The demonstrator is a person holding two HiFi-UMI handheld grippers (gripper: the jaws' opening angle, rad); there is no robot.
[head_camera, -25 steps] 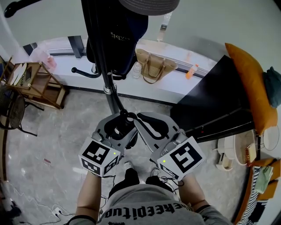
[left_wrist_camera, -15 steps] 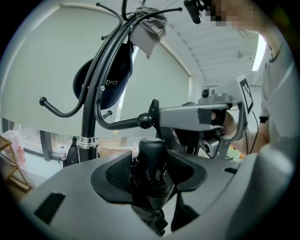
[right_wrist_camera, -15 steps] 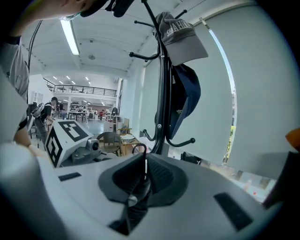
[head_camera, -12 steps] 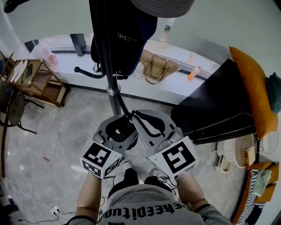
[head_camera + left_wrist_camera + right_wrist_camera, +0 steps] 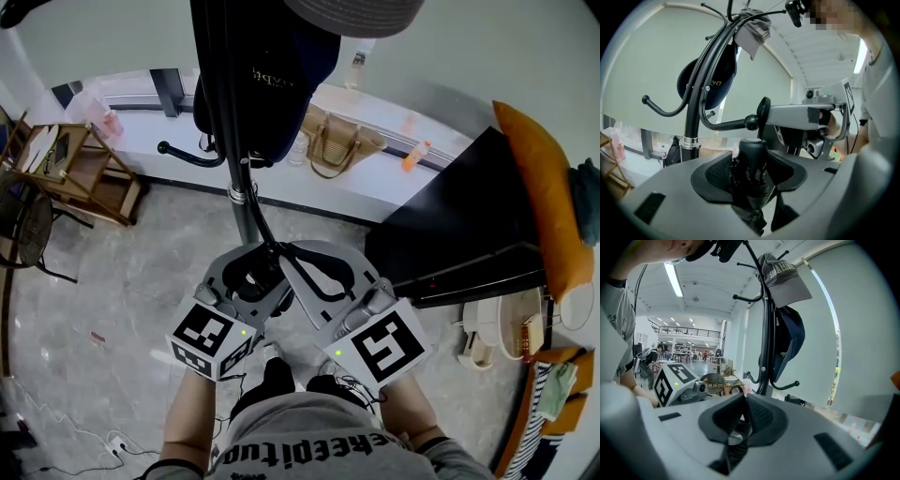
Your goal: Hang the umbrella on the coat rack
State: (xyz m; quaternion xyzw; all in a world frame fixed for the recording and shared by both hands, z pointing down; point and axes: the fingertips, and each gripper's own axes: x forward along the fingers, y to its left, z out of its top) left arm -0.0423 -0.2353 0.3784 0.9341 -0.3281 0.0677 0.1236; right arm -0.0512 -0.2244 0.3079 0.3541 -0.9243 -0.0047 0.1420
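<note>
A black folded umbrella (image 5: 255, 277) (image 5: 752, 165) stands upright between the jaws of my left gripper (image 5: 249, 264) (image 5: 751, 176), which is shut on it. Its thin black wrist strap (image 5: 309, 272) runs across to my right gripper (image 5: 284, 251) (image 5: 740, 416), whose pads are pinched shut on the strap. The black coat rack (image 5: 236, 141) (image 5: 693, 103) (image 5: 764, 333) rises just beyond both grippers. In the left gripper view, a ball-ended hook (image 5: 751, 122) sits right at the right gripper's tip. A grey cap (image 5: 783, 277) and a navy hat (image 5: 790, 341) hang higher up.
A straw bag (image 5: 339, 141) and an orange bottle (image 5: 412, 155) sit on the white ledge behind the rack. A wooden stand (image 5: 70, 169) and a chair (image 5: 23, 234) are at left. A black cabinet (image 5: 459, 216) and an orange cushion (image 5: 544, 178) are at right.
My right gripper has rolled slightly, its marker cube tipping, while still pinching the strap. The left gripper and the umbrella have stayed put.
</note>
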